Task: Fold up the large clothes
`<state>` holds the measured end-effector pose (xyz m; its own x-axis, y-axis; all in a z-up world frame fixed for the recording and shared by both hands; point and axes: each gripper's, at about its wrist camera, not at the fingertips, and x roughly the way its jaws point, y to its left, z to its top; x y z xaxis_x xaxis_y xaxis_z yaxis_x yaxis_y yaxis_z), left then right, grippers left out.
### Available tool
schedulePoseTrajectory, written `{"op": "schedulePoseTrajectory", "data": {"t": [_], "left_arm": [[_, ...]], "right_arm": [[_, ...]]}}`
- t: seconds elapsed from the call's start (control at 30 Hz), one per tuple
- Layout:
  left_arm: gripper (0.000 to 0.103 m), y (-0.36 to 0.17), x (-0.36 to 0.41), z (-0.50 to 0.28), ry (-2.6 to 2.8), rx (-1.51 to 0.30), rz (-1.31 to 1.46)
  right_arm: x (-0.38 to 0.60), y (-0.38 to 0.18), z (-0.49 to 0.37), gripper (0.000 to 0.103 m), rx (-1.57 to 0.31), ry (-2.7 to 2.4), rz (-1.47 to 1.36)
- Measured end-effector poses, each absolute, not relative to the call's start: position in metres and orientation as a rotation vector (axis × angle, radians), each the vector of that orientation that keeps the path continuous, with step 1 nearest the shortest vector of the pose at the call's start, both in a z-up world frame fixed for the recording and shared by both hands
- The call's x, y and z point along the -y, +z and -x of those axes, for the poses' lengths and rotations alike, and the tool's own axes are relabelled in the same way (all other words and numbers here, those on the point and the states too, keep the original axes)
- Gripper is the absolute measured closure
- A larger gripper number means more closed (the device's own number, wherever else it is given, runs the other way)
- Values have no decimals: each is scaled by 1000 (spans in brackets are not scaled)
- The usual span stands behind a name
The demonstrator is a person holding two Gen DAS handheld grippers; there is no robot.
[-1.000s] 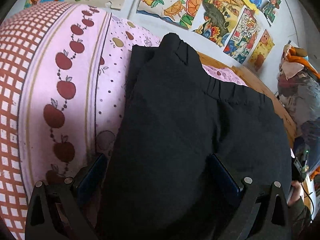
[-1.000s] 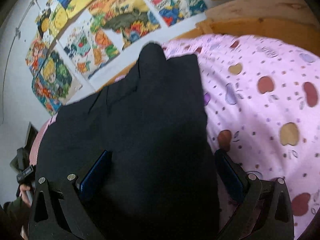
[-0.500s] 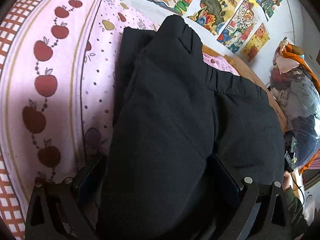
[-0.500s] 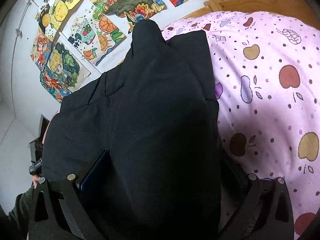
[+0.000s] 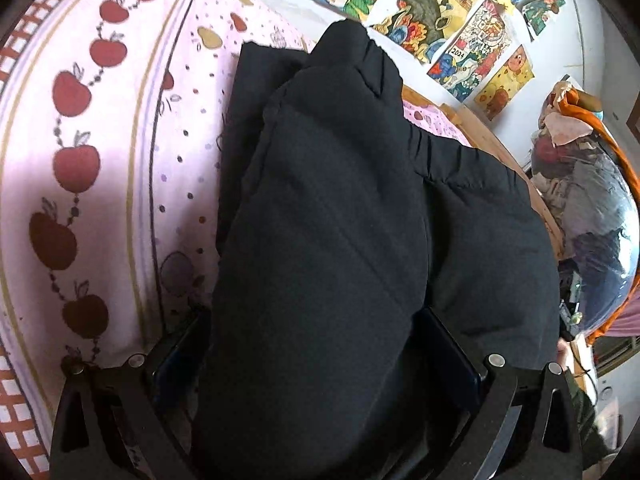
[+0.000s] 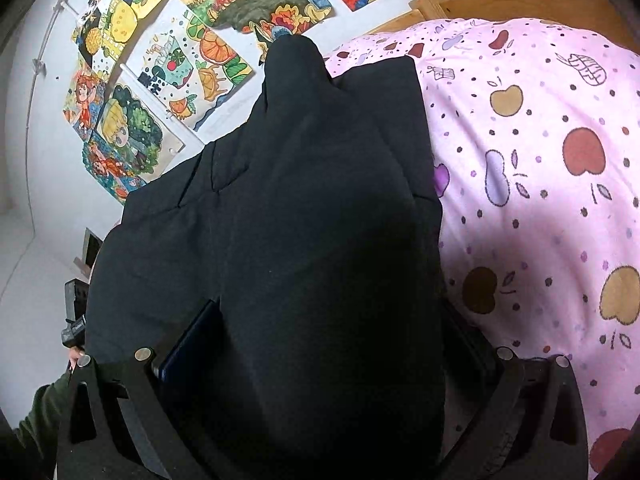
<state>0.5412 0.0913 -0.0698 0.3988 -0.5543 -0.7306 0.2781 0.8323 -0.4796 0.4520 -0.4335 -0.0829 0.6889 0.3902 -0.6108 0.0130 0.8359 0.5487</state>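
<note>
A large black pair of trousers with an elastic waistband lies on the pink apple-print bedsheet. In the left wrist view my left gripper has black fabric bunched between its wide-set jaws, which hides the fingertips. In the right wrist view the same black garment fills the middle and my right gripper likewise has fabric between its jaws. Whether either gripper pinches the cloth cannot be told.
The bed has a wooden frame against a white wall covered with colourful drawings. A pile of bags and clothes stands at the right of the left wrist view. Pink sheet spreads right of the garment.
Both grippers have moved forward over the bed with the black fabric, and the garment's far end now reaches closer to the wall.
</note>
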Motion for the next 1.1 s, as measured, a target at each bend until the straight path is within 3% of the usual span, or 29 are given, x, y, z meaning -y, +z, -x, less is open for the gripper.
{"op": "schedulePoseTrajectory", "data": {"t": [0.47,0.57,0.63,0.7,0.77,0.9,0.93,1.1], "left_arm": [[0,-76,-76,-543,-438,-1118,323],[3,-76,-72,-545,-394,-1137,344],[10,-76,-71,-544,-374,-1140,357],[17,-76,-72,-542,-365,-1134,376],[23,-76,-71,-539,-349,-1130,381],[46,-70,-73,-532,-315,-1125,411],[53,-66,-71,-530,-306,-1122,411],[74,-47,-56,-515,-253,-1080,342]], "right_arm": [[427,-77,-453,1,-801,204,-536],[427,-74,-455,1,-812,199,-538],[428,-72,-455,2,-817,200,-544],[427,-69,-453,8,-815,209,-551],[425,-67,-451,23,-813,232,-567],[427,-64,-447,37,-808,238,-582],[427,-63,-446,44,-805,241,-590],[417,-48,-440,67,-793,239,-539]]}}
